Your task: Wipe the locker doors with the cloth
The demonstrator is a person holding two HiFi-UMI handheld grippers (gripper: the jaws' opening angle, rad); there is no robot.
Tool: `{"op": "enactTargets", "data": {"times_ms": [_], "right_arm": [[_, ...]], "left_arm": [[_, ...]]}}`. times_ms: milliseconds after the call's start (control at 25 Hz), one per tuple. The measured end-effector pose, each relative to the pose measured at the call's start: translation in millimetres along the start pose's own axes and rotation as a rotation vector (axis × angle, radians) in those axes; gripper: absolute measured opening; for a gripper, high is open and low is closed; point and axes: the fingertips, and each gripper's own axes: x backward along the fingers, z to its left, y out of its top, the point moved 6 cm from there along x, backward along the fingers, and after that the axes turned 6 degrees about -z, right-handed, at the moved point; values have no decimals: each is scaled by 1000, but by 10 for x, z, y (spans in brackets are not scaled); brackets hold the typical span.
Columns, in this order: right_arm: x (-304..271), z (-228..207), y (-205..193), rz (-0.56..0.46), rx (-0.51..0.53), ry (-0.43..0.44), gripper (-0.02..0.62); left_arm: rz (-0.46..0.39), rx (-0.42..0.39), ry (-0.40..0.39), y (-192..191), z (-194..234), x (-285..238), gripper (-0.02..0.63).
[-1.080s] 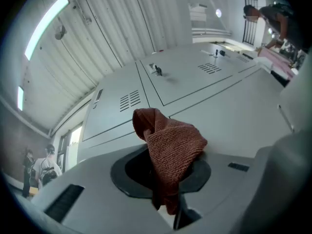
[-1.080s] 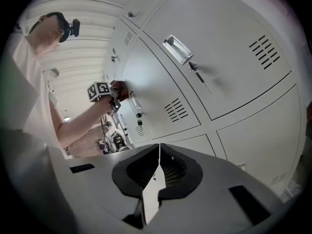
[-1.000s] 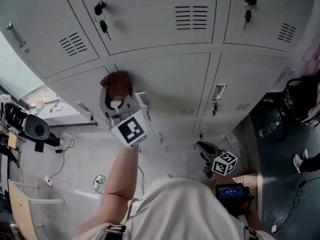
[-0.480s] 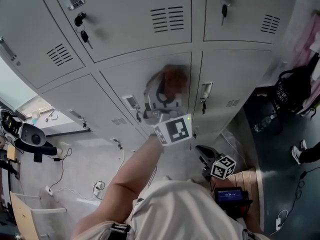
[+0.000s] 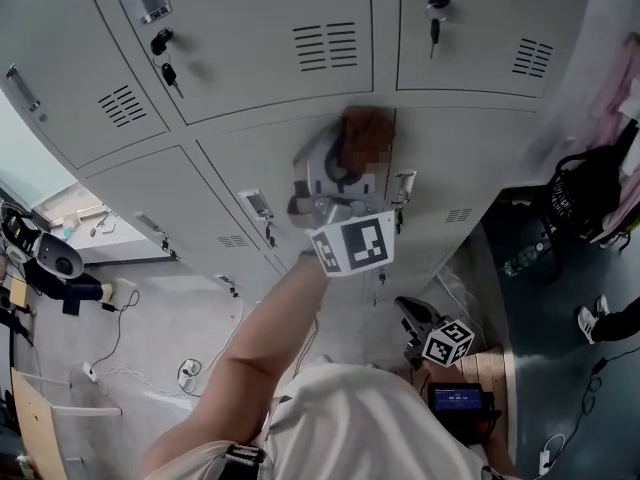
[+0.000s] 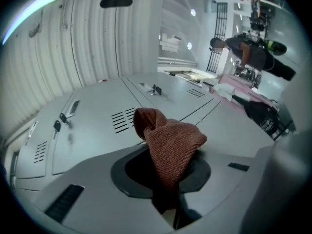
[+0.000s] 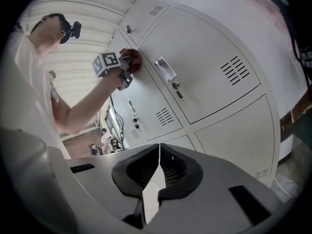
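Cloth [image 5: 366,130] pressed to a mid-row door [image 5: 262,156]
Head view: left gripper [image 5: 338,173] holds it at twelve o'clock; the handle [image 5: 403,184] at three could snag it. Left gripper view: jaws pinch the cloth. Right gripper view: right gripper [image 7: 157,177] pressed together, empty; all lockers [image 7: 209,57] shut, contents hidden.

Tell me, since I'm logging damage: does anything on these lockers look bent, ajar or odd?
Nothing stands out: the locker doors sit shut and flush. Keys hang in two upper locks. The left gripper holds the cloth.
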Motion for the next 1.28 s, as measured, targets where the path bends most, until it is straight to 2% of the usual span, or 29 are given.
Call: {"op": "enactTargets", "data": {"times_ms": [80,120,200,240,280,360,400,440,520,560,760,880,1040,1280], "right_arm": [[65,-23,-16,9,1,-3,18],[114,-31,-62,13,-3,-11,18],[92,-52,-131,16,-7,-7,18],[-8,-62,-104,20,0,11,18],[-141,-62,-32,28,16,40,18],[-354,-3,123,50,49,101,18],[-393,42,148,62,52,118,18],[-402,78,138,74,47,127,18],[-431,123,107,88,41,139,18],[-461,145,106,89,42,148,18],[-559,276,160,91,69,214,18],[-566,344,146,104,93,259,18],[-487,420,69,110,74,276,18],[-557,477,76,129,131,353,18]], "left_arm": [[6,-20,43,-165,174,157,74],[12,-6,65,-269,254,254,74],[99,44,122,-549,495,461,74],[163,15,152,-656,705,535,74],[202,-62,185,-701,964,583,74],[180,-238,266,-681,1480,672,74],[147,-285,307,-680,1668,736,74],[119,-295,338,-708,1783,810,74],[107,-253,355,-841,1804,960,73],[128,-217,344,-935,1741,1043,72],[328,70,264,-1456,1365,1495,72],[413,208,193,-1617,1220,1663,73],[445,279,141,-1548,1051,1914,74],[513,386,117,-1454,785,2367,74]]}}
